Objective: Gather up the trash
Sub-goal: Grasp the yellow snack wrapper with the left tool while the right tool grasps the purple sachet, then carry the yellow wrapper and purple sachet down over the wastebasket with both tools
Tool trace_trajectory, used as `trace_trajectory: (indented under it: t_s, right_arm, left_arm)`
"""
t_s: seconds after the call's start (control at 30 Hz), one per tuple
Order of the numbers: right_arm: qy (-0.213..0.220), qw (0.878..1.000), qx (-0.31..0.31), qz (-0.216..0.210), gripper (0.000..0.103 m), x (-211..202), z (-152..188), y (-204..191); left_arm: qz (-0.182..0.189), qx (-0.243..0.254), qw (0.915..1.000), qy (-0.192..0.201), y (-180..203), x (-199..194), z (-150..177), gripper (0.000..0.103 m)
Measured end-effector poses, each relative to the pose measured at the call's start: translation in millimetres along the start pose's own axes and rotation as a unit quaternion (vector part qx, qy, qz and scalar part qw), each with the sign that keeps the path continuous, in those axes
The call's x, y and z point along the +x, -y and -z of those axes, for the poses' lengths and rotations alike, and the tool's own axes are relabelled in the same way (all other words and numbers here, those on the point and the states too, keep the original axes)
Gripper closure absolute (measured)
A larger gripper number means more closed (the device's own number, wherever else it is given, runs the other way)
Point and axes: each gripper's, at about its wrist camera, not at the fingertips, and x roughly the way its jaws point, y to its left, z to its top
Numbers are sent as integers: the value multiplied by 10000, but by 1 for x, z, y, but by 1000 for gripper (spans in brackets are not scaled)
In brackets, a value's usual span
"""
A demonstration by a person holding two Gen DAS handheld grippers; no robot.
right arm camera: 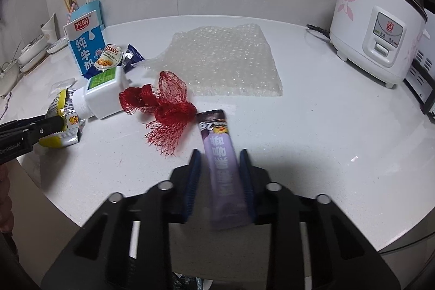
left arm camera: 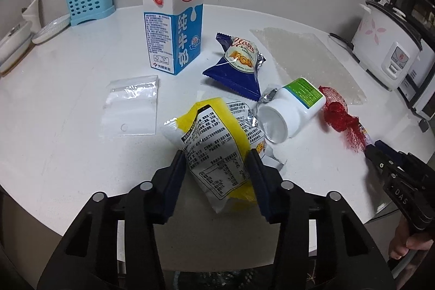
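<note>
My left gripper (left arm camera: 216,158) is shut on a yellow snack wrapper (left arm camera: 214,143) at the near edge of the white table (left arm camera: 68,99). My right gripper (right arm camera: 219,158) is shut on a purple sachet (right arm camera: 223,162), held just above the table's front edge. On the table lie a red mesh net (right arm camera: 165,105), a white bottle on its side (left arm camera: 291,108), a blue snack packet (left arm camera: 236,67), a clear zip bag (left arm camera: 130,105), a sheet of bubble wrap (right arm camera: 225,61) and an upright milk carton (left arm camera: 174,26) with a straw.
A blue utensil holder (left arm camera: 88,0) and stacked dishes (left arm camera: 16,42) stand at the back left. A white rice cooker (right arm camera: 378,34) stands at the back right, with an oven (right arm camera: 424,78) beside it. Below the table edge something dark shows (left arm camera: 217,279).
</note>
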Motion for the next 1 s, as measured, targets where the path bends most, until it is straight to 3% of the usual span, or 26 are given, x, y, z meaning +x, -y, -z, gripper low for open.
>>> trace_trajectory:
  t_s: [0.1,0.43,1.0]
  right_arm:
    - [17,10000,26,27,84,0,0,-1]
    - [57,9998,175,64,85,-3,0,0]
    - [243,9993,246,171,85,-27,1,-5]
  left_arm:
    - [4,7,10000,86,0,-1,3,65]
    - [1,54,9997,235,-2,-10,5,73]
    - [94,66,9989,463,-5,-38,10,74]
